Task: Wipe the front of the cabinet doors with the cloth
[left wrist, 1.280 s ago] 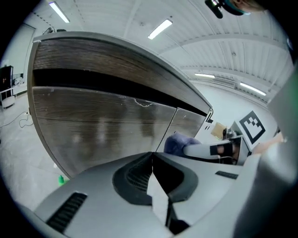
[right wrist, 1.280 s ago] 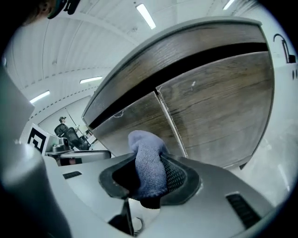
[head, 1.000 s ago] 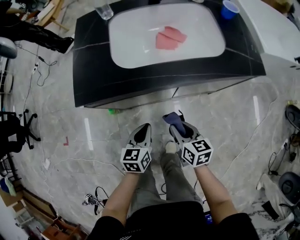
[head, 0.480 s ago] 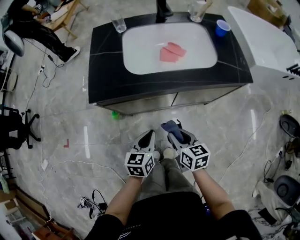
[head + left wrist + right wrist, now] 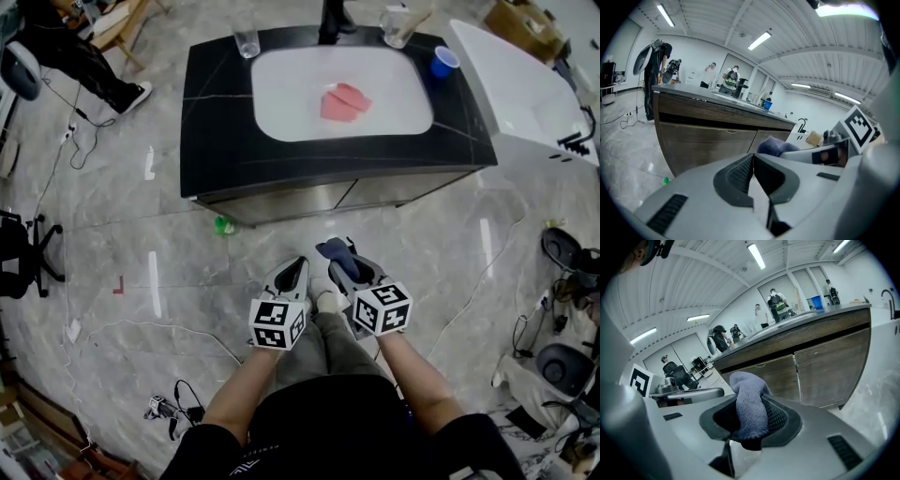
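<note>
Right gripper [image 5: 751,420] is pinching the cloth [image 5: 749,404]: blue-grey, bunched, a fat fold poking up past the jaws, the tail hanging below them. Solid grip by the look of it. Left gripper [image 5: 752,169] has its jaws pressed together w/ nothing betw. them. It sits just beside the right one, both low in front of the person's legs [image 5: 328,347].

Cabinet doors [image 5: 281,199] are ahead, well apart from both grippers, w/ bare floor [image 5: 187,281] betw. No contact, so wiping hasn't begun; I'd call this the approach. Two wood-look doors sit side by side under a black counter [image 5: 211,122], and the right gripper view looks straight at them.

How to do it well, my read: close in and get low, since the doors sit under the counter's edge and face fwd, not up. Lead w/ the fold that sticks out so cloth meets wood, not the hard jaw tips. Press flat and light, then sweep in overlapping passes across one door, then the other, incl. the edges by the seam. Keep the pinch firm, as drag on the surface could tug the cloth loose. Left gripper has no job that I can see, so it's best held clear of the sweep.

Up top: a white basin [image 5: 281,103] w/ a pink rag [image 5: 342,101] in it, and a blue cup [image 5: 444,61] near the counter's right corner. Not needed here.
</note>
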Motion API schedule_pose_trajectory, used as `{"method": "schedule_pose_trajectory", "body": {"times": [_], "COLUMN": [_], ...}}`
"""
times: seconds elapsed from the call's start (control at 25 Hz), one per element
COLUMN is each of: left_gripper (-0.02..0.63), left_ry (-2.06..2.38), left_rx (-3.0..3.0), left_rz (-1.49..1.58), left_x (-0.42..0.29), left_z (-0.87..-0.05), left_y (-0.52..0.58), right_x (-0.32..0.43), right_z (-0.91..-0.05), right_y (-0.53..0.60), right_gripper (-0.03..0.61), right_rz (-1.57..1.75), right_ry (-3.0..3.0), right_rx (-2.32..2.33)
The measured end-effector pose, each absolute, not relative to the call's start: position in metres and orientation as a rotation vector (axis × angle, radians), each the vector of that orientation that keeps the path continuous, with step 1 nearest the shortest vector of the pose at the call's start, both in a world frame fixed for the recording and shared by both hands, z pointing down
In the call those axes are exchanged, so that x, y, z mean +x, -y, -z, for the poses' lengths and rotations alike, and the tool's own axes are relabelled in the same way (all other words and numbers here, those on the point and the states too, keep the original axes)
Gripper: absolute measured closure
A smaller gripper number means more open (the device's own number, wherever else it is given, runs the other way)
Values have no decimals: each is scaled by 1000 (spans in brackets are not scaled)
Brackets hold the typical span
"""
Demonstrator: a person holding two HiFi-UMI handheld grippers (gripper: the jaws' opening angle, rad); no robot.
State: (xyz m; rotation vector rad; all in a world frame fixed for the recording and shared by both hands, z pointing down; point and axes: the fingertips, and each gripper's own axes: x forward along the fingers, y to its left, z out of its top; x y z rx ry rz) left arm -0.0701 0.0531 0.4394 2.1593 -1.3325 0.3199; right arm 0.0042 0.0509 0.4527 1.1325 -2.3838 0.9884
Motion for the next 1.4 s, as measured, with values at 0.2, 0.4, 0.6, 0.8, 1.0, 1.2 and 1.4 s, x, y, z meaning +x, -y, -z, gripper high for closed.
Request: {"method": "schedule_pose_trajectory", "body": {"times": [0.2, 0.4, 0.6, 0.8, 1.0, 1.2, 1.4], "left_gripper": [604, 604, 604, 604, 604, 604, 604], "left_ry": [1326, 1331, 1328, 1350, 1421, 1476, 1514], "left_rx": [2188, 2202, 2206, 2183, 2144, 2081, 2065], "left_rz": [-307, -283, -292, -308, -306, -310, -321], "left_x": [-84, -94, -95, -93, -77, -52, -22], "left_z": [-437, -432, -437, -447, -455, -469, -475], "left_y": [-46, -37, -28, -23, -14, -5, 13], "right_x": [-7, -16, -14, -10, 11, 44, 78], "right_z": [-449, -443, -447, -459, -465, -472, -476], "right_y": [-43, -35, -20, -10, 8, 26, 46], "right_gripper": [455, 456, 455, 454, 454, 454, 454], "right_rz": [-948, -904, -894, -912, -913, -930, -923], "right_ry": [2386, 2391, 2393, 2400, 2438, 2462, 2486], "right_rx": [1154, 1152, 1167, 1151, 1120, 1105, 1070]}}
